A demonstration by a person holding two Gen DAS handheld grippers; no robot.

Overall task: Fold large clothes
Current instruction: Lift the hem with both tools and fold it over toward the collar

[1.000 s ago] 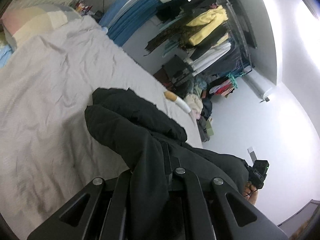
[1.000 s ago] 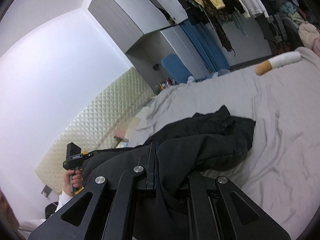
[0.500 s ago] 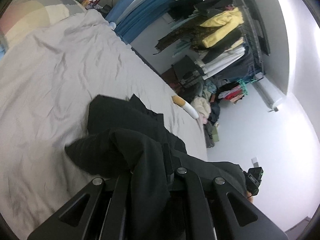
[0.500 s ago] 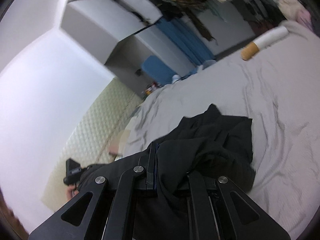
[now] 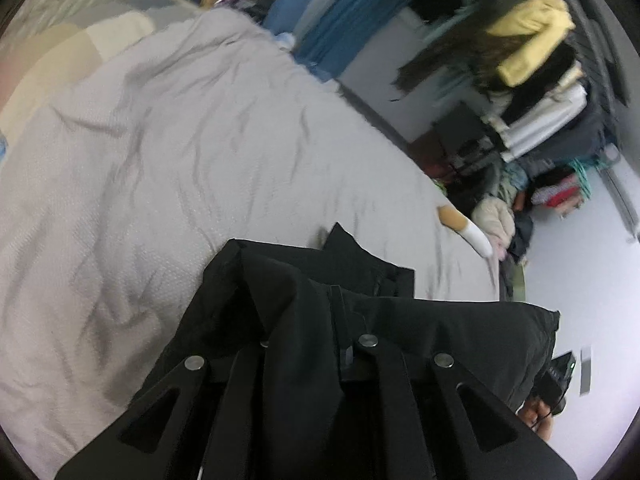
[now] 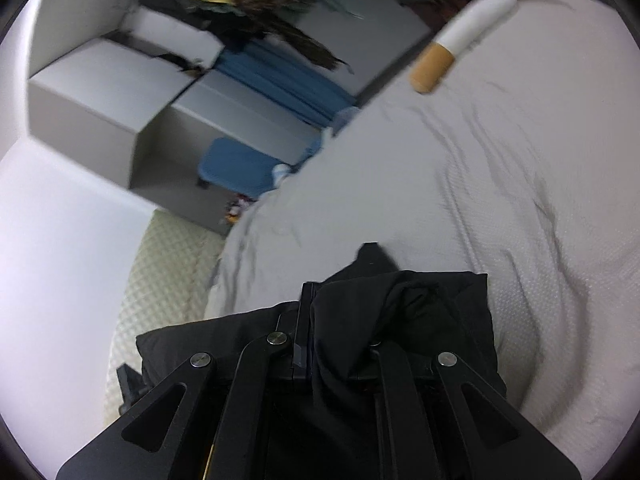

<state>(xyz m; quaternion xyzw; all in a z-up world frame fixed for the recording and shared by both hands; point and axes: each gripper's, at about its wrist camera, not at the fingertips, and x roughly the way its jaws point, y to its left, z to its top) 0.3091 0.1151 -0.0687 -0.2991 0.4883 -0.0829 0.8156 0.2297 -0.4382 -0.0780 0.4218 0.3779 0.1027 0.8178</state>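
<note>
The left gripper [image 5: 316,320] pinches a fold of the black garment [image 5: 304,292]; its fingers are easing apart, yet the cloth sits between them and drapes over both, hiding the tips. The right gripper [image 6: 320,320] has its fingers closed tight on another part of the same garment [image 6: 404,312], which bunches over and to the right of them. Between the two grippers the cloth stretches as a dark band; ahead of the fingers the rest of it lies crumpled on the bed [image 5: 192,168], covered in a wrinkled grey sheet. Far beyond the left fingers, up and to the right, a cigarette-shaped cushion [image 5: 464,230] rests near the bed's edge; in the right wrist view it lies well ahead, upper right [image 6: 460,36]. A crowded clothes rack [image 5: 532,72] stands past the bed. At the lower right of the left view, the person's hand [image 5: 538,420] holds the other gripper's handle.
</note>
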